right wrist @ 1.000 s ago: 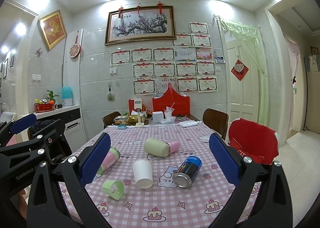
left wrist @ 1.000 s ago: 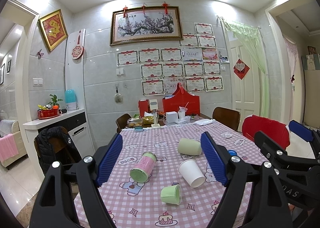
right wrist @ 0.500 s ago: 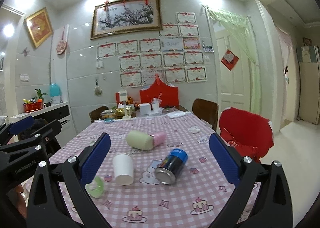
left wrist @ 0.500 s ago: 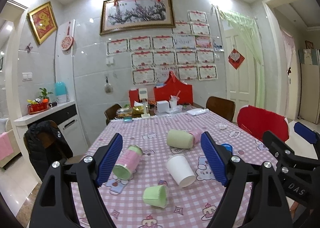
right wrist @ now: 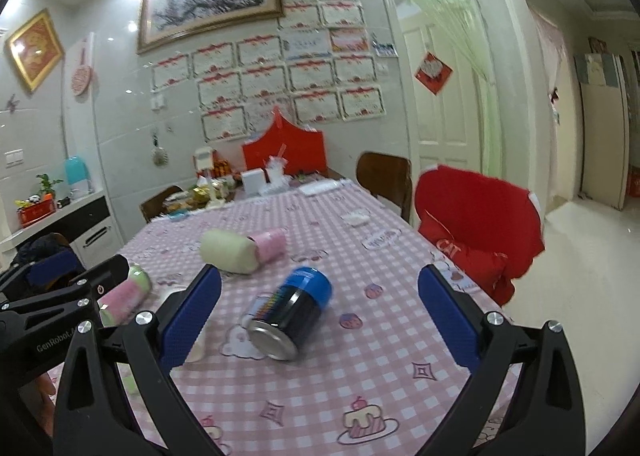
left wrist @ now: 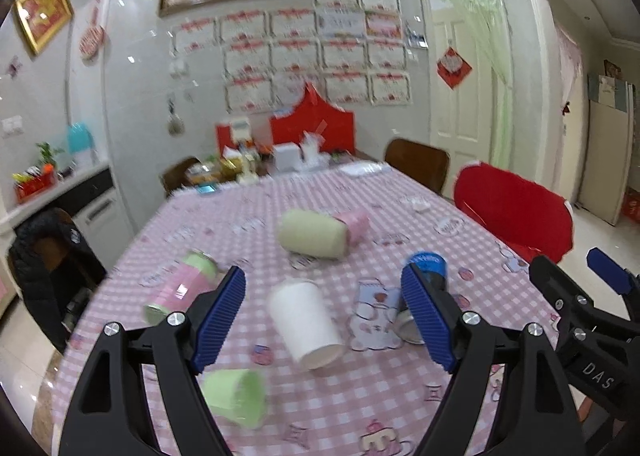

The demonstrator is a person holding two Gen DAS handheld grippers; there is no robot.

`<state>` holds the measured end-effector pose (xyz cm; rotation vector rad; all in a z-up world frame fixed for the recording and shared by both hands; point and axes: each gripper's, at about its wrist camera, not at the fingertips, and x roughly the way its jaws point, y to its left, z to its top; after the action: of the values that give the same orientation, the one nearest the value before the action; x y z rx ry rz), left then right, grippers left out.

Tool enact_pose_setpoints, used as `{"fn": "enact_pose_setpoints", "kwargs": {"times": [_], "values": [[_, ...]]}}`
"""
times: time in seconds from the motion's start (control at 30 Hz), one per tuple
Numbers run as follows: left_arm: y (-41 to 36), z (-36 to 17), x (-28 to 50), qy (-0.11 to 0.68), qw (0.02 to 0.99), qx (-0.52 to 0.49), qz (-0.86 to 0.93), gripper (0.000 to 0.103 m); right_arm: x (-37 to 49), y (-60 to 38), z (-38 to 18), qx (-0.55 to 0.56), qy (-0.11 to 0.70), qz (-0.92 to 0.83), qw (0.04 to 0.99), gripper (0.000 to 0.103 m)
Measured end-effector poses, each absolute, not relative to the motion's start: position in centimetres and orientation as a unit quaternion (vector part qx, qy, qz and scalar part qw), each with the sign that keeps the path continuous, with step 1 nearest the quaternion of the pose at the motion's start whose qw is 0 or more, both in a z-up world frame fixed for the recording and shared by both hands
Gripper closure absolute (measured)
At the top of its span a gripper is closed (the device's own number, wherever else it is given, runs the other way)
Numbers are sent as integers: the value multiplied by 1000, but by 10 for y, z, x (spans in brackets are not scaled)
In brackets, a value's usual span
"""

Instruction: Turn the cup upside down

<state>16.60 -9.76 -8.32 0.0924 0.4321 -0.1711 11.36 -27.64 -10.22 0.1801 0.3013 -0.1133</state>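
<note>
Left tool (left wrist: pixel 322 320): jaws wide apart, holding nothing, raised above the near edge of the desk (left wrist: pixel 400 408).
Right tool (right wrist: pixel 320 318): jaws wide apart, holding nothing, raised toward the right edge of the desk.
Task item: white paper cup (left wrist: pixel 306 325), lying on its side near the middle of the desk, open mouth toward the near edge, framed between the left tool's jaws but not touched.
Neighbours: small green cup (left wrist: pixel 236 392) on its side by the near edge; pink bottle (left wrist: pixel 180 290) toward the left edge; blue can (right wrist: pixel 290 314) on its side just right of the paper cup; pale green tumbler (left wrist: pixel 312 234) lying farther back.
Step in hand, as judged: approach to grasp; nothing flipped yet.
Method advised: lower the left tool over the cup's mid-body, close lightly since thin paper crushes, lift, rotate mouth down, set flat.
Risk: the can lies near; a wide sweep could roll it.
</note>
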Motion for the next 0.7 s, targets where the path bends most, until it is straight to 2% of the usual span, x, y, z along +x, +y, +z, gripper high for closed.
{"fn": "enact_pose_setpoints", "kwargs": {"times": [0.33, 0.7], "values": [[-158, -129, 235, 315, 934, 51, -162, 24, 143, -325, -120, 146, 194, -90, 966, 8], [-201, -168, 279, 396, 894, 67, -197, 24, 167, -342, -135, 155, 223, -93, 958, 8]]}}
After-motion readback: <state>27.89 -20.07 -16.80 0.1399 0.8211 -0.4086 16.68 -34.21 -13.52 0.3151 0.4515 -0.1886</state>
